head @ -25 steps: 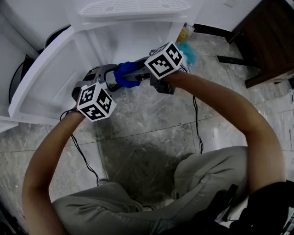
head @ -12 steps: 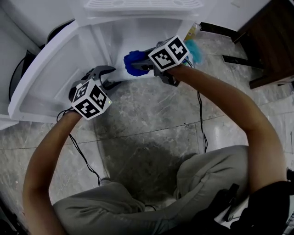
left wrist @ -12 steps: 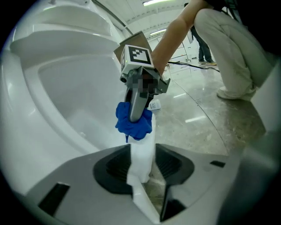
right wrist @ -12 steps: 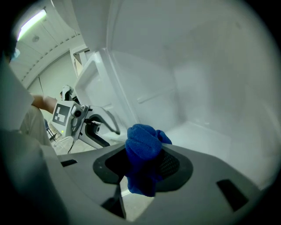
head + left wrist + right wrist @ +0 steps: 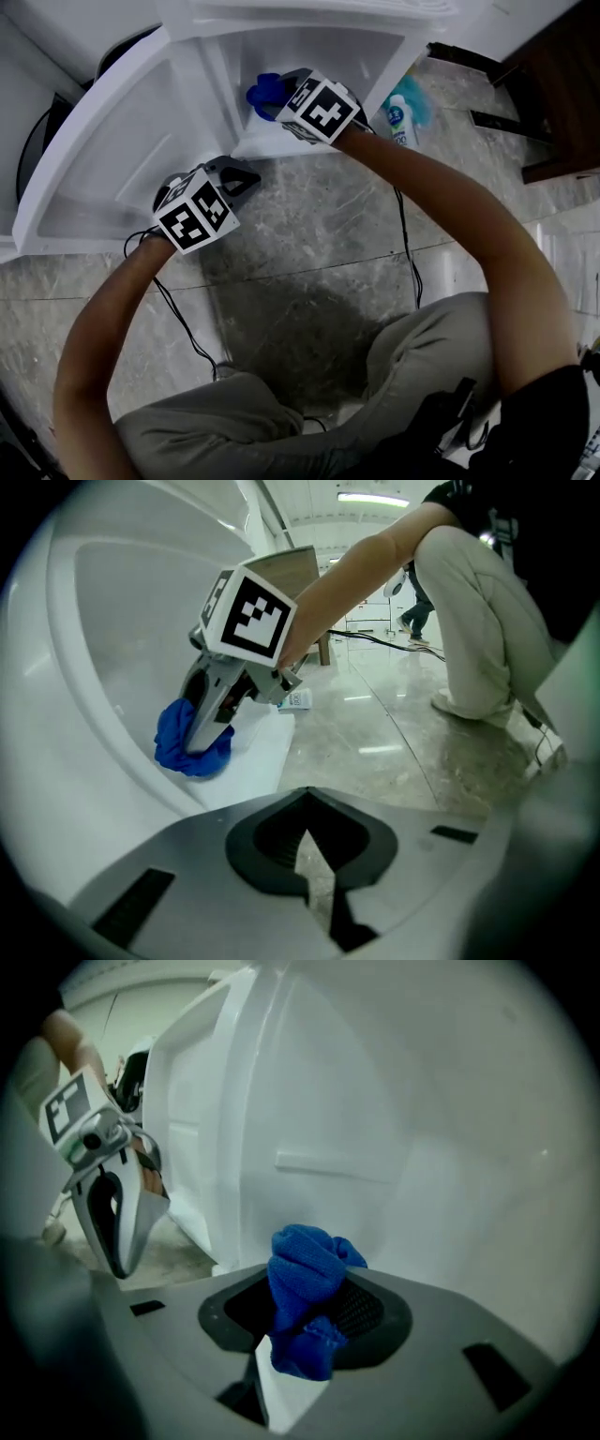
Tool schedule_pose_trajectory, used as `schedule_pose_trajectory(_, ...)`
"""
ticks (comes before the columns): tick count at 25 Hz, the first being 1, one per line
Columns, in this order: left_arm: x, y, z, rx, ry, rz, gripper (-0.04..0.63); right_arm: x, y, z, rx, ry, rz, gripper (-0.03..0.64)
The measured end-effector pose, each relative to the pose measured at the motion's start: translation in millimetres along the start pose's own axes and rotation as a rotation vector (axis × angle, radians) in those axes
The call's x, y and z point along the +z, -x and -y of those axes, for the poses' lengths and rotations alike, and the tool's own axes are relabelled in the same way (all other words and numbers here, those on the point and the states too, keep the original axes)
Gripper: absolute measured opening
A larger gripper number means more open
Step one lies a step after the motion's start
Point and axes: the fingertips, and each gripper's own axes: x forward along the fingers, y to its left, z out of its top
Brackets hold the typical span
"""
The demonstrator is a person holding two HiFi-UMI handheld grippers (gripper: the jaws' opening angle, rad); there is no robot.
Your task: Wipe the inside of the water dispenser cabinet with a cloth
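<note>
1. Hiding part of the cloth (image 5: 262,94) in the head view, the right gripper (image 5: 279,101) is reaching into the cabinet (image 5: 309,56), whose top is running off the frame.
2. Its jaws are clamping the bunched cloth low inside, at the cabinet's floor.
3. The left gripper (image 5: 307,853) is hovering outside by the open door (image 5: 103,159), its jaws having just closed fully on nothing.

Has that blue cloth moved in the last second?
Yes. The cloth was out in front of the cabinet, over the floor; it now sits past the front edge, inside the cabinet.
</note>
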Motion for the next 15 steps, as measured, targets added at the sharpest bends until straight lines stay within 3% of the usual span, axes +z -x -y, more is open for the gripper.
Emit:
schedule_pose_trajectory(6, -19, 6, 5, -0.006, 0.054, -0.002, 0.006, -2, -54, 18, -0.109, 0.241, -0.12, 0.143)
schedule_pose_trajectory(12, -40, 16, 10, -0.003, 0.088, -0.022, 0.007, -2, -82, 57, -0.179, 0.262, -0.171, 0.143)
schedule_pose_trajectory(15, -48, 16, 8, 0.01, 0.068, -0.043, 0.006, 2, -82, 62, -0.183, 0.236, -0.159, 0.143)
